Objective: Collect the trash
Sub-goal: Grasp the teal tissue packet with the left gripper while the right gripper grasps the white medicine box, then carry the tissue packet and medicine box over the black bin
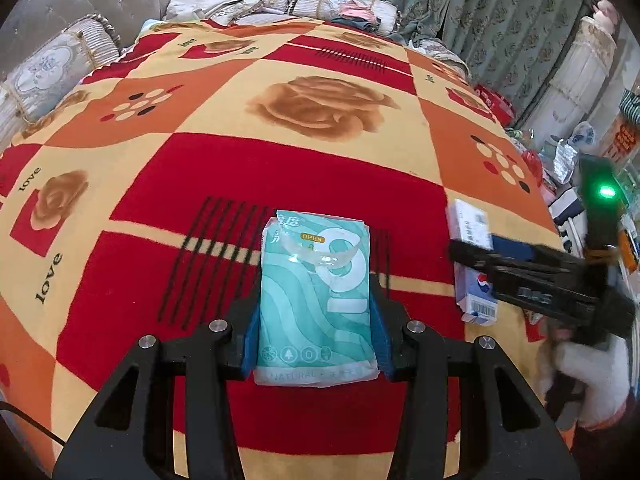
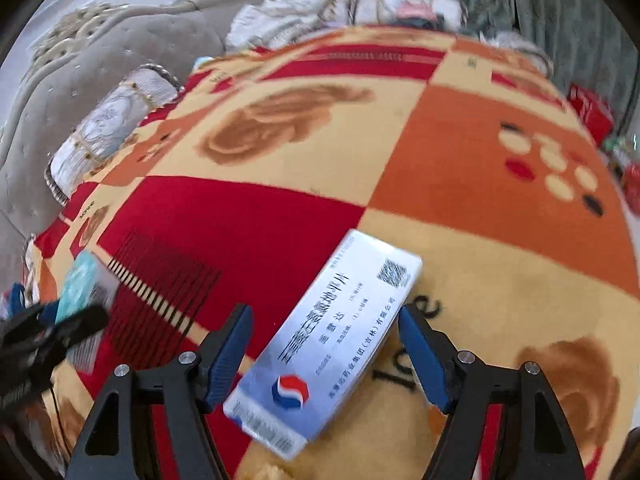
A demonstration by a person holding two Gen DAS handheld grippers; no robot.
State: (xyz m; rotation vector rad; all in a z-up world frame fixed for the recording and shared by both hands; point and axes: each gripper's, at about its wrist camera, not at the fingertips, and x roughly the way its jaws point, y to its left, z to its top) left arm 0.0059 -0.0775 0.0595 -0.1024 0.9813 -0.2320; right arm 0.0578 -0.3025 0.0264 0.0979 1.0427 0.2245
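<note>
A teal tissue pack (image 1: 308, 304) with an "OPEN" flap sits between the blue pads of my left gripper (image 1: 316, 300), which is shut on it over the patterned blanket (image 1: 200, 160). In the right wrist view the same pack (image 2: 78, 284) shows at the far left in the left gripper (image 2: 72, 320). A white and silver medicine box (image 2: 320, 352) lies slantwise on the blanket between the fingers of my right gripper (image 2: 325, 312). Its jaws stand open, with gaps beside the box along most of its length. In the left wrist view the right gripper (image 1: 472, 252) reaches over that box (image 1: 476, 296).
The red, orange and cream blanket (image 2: 440, 160) covers a bed. Pillows (image 1: 48, 72) and a grey padded headboard (image 2: 60, 100) lie at the far left. Green curtains (image 1: 500, 12) hang behind. A red box (image 2: 592, 112) and clutter sit past the right edge. A white-gloved hand (image 1: 592, 380) holds the right gripper.
</note>
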